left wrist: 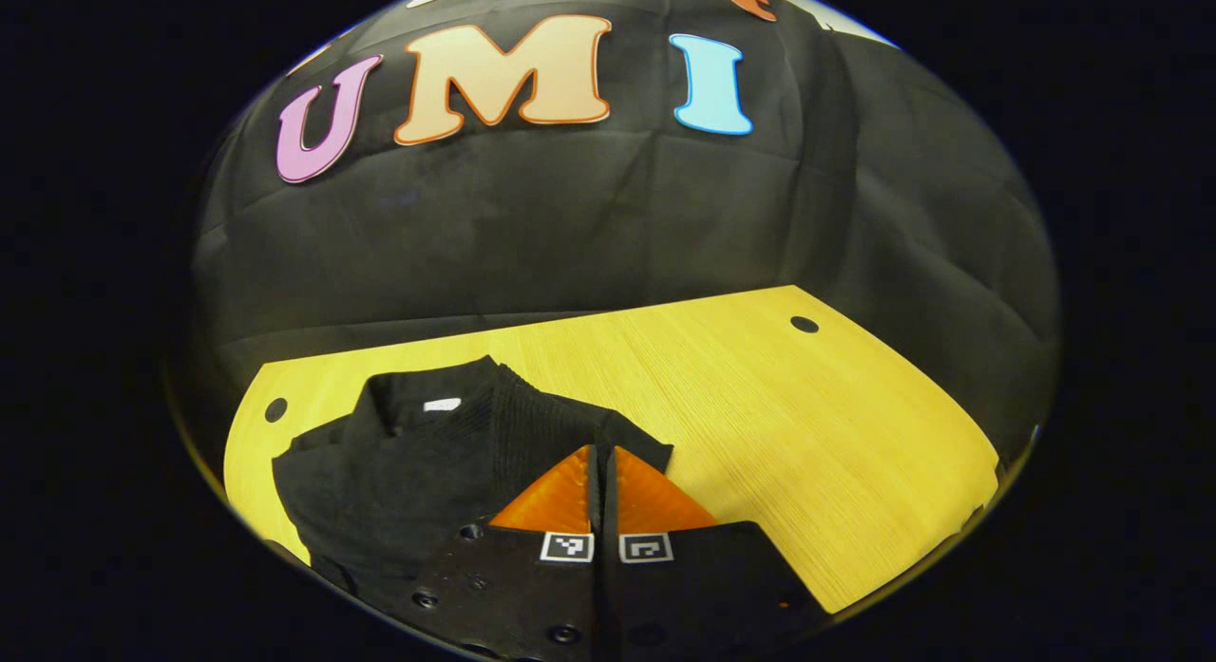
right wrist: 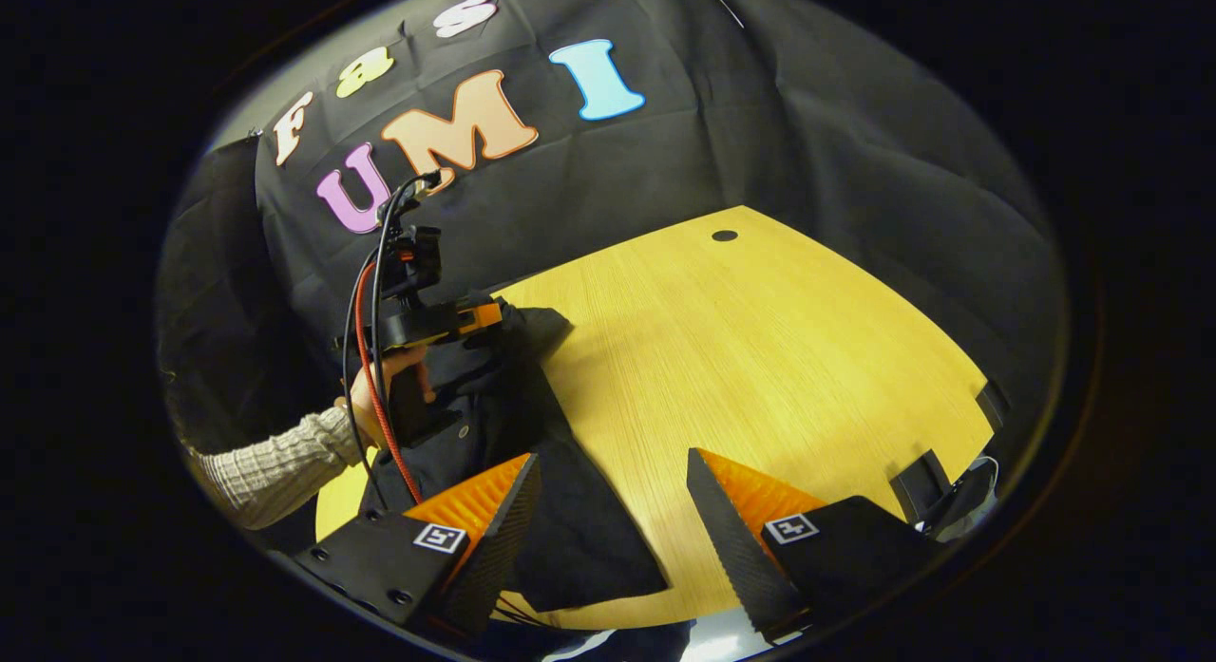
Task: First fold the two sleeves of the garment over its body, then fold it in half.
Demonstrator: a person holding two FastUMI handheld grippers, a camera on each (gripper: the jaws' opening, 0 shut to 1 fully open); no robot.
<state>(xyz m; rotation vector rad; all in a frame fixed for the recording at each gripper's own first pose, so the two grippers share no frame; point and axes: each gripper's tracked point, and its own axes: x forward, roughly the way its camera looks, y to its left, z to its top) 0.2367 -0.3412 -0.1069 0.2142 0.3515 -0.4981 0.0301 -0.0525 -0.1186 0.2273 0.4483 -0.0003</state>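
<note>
A black garment (left wrist: 408,472) lies bunched on the left part of the yellow wooden table (left wrist: 807,434), its white neck label (left wrist: 442,405) facing up. My left gripper (left wrist: 600,450) is shut, its fingers pinching a ribbed fold of the garment. In the right gripper view the same gripper (right wrist: 489,318) is held by a hand (right wrist: 380,387), with the cloth rising to its tips. The garment (right wrist: 560,510) spreads toward my right gripper (right wrist: 613,467), which stands open above the cloth's edge and the bare table (right wrist: 760,339) with nothing between its fingers.
A knit sleeve (right wrist: 275,463) and red and black cables (right wrist: 366,358) sit at the left. The tabletop has round holes (left wrist: 804,324) (right wrist: 724,236) near its far corners. A black clip (right wrist: 917,482) sits on the right edge. Black cloth walls close the booth.
</note>
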